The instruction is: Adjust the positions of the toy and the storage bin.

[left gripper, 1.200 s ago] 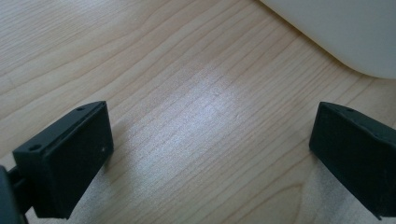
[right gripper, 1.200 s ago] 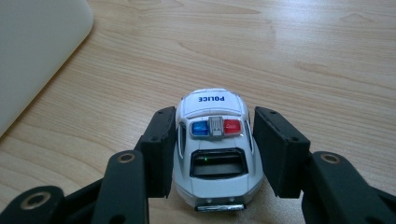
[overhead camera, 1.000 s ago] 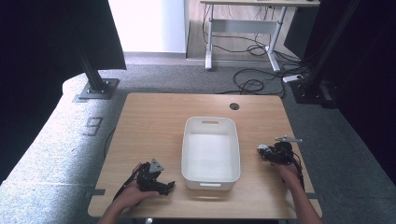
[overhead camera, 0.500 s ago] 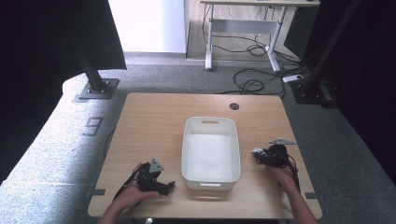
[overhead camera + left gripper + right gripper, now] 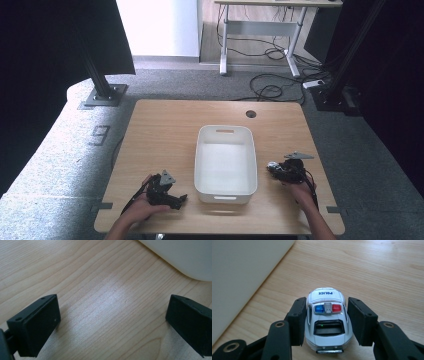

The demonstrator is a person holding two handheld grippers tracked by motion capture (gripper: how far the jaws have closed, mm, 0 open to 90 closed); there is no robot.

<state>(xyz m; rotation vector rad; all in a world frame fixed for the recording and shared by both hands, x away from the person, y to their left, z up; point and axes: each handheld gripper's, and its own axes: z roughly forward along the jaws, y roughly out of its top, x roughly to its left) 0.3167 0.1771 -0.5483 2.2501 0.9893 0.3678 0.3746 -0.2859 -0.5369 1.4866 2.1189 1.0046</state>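
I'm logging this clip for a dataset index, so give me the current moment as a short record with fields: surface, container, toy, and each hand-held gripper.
surface: wooden table
container: white bin, mid-table, nothing visible inside
toy: white police car with blue and red roof lights, right of the bin
left hand-held gripper: jaws wide open over bare wood, near the bin's front left corner
right hand-held gripper: jaws on either side of the police car, left jaw against it, slight gap at the right jaw; firm grip cannot be told
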